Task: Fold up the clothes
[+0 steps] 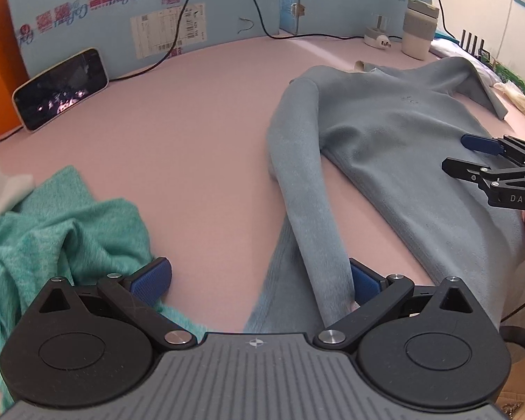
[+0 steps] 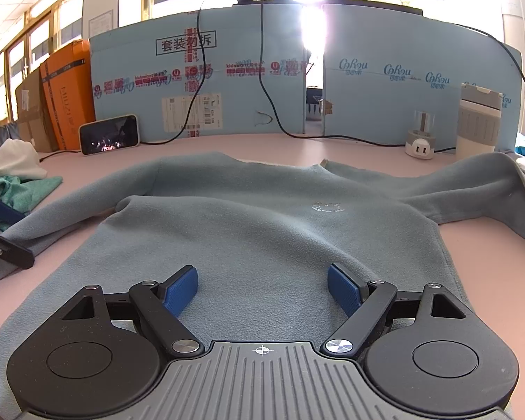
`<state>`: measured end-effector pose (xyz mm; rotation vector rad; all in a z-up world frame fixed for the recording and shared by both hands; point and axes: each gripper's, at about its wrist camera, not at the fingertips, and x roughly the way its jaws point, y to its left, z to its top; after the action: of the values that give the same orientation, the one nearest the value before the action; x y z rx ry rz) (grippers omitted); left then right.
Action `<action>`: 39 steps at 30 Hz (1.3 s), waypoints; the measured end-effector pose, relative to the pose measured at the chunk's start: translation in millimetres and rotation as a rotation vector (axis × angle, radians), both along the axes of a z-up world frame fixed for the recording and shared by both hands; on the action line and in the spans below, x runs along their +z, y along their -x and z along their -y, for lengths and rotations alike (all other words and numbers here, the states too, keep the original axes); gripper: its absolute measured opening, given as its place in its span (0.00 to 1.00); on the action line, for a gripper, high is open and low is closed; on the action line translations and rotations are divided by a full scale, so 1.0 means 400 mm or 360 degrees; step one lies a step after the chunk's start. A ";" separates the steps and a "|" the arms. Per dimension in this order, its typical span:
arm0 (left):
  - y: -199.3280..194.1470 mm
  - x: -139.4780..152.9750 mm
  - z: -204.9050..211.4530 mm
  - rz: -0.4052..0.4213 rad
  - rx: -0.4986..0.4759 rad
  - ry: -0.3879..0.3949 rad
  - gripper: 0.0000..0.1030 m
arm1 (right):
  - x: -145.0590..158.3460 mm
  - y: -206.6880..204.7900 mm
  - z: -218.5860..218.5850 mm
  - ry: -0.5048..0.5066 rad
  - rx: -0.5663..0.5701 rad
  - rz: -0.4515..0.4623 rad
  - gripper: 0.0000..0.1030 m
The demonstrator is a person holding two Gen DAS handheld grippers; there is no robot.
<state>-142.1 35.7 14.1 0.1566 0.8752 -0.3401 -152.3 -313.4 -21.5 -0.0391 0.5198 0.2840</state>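
Observation:
A grey-blue fleece sweater (image 2: 262,224) lies flat on the pink table, neck toward the far wall; it also shows in the left wrist view (image 1: 402,133). Its left sleeve (image 1: 297,189) runs down toward my left gripper (image 1: 259,280), which is open, with the sleeve end lying against the right pad (image 1: 364,283). My right gripper (image 2: 262,290) is open and empty just above the sweater's lower body; it also shows in the left wrist view (image 1: 472,157). The right sleeve (image 2: 490,189) lies spread to the right.
A teal garment (image 1: 63,224) and a white cloth (image 2: 14,161) are heaped at the left. A phone (image 2: 108,138), a cup (image 2: 479,122), a plug adapter (image 2: 420,143) and cables stand by the blue cardboard wall (image 2: 245,80). Orange box (image 2: 66,94) at far left.

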 end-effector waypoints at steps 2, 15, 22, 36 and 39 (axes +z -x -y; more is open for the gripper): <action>0.017 0.003 -0.008 -0.0014 0.0013 0.0025 1.00 | 0.000 0.000 0.001 -0.0002 0.0001 0.0002 0.82; 0.116 0.024 -0.054 0.0069 0.0070 0.0228 0.97 | 0.001 0.000 0.003 -0.0010 0.0007 0.0009 0.82; 0.140 0.025 -0.053 0.0107 0.0062 0.0149 0.83 | 0.001 0.001 0.001 -0.0009 0.0006 0.0012 0.82; 0.166 0.046 -0.111 0.0148 0.0088 0.0380 0.05 | 0.002 0.001 0.001 -0.0007 0.0006 0.0014 0.82; 0.167 0.064 -0.105 0.0211 0.0078 0.0370 0.05 | 0.003 0.001 0.001 -0.0008 0.0004 0.0014 0.82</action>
<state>-209.0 77.7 39.5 -0.0572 0.7018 -0.3784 -152.7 -313.9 -20.5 -0.0364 0.5102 0.2876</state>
